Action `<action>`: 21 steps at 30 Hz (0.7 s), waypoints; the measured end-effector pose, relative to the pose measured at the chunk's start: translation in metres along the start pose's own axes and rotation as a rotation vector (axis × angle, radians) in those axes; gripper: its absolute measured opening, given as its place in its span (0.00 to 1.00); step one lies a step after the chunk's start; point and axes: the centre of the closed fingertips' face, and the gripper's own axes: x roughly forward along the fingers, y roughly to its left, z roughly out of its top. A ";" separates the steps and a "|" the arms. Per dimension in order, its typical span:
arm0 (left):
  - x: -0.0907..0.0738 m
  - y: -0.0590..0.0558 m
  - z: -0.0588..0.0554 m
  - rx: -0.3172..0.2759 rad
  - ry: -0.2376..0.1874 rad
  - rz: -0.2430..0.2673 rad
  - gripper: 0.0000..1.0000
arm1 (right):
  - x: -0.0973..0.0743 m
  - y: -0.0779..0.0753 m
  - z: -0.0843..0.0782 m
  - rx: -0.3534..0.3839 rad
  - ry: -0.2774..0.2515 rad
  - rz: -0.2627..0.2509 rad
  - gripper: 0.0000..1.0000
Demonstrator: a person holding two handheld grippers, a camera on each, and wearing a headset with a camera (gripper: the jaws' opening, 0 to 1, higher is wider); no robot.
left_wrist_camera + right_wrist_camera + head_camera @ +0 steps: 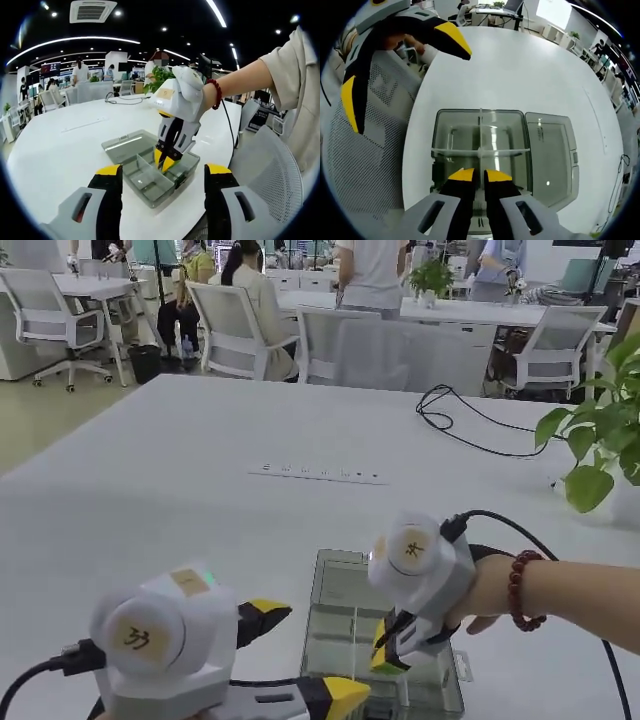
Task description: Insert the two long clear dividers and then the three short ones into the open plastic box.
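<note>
Fingers of the left gripper (305, 652) stand wide apart with nothing between them, hovering just left of the plastic box (340, 640), level with its near end and not touching it. In the left gripper view its two yellow tips frame the box (145, 185) from that side. The box sits open on the white table (200, 500), its lid (340, 575) lying flat beyond its far edge. Inside it two crossed dividers (455, 150) stand upright. Above the box's right part the right gripper (385, 660) points steeply down into it, its tips inside the walls. In the right gripper view its jaws are drawn almost together on the thin top edge of a clear divider (480, 200). Well right of the box stands a potted plant (600, 450).
</note>
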 end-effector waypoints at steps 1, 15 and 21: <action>0.000 0.000 0.000 0.000 0.002 0.001 0.67 | -0.001 0.001 0.002 0.019 -0.011 0.002 0.11; 0.004 0.004 -0.006 -0.016 0.024 0.016 0.72 | -0.026 0.002 0.004 0.115 -0.082 -0.023 0.29; 0.005 0.006 -0.006 -0.015 0.040 0.023 0.76 | -0.043 0.002 -0.002 0.130 -0.116 -0.034 0.34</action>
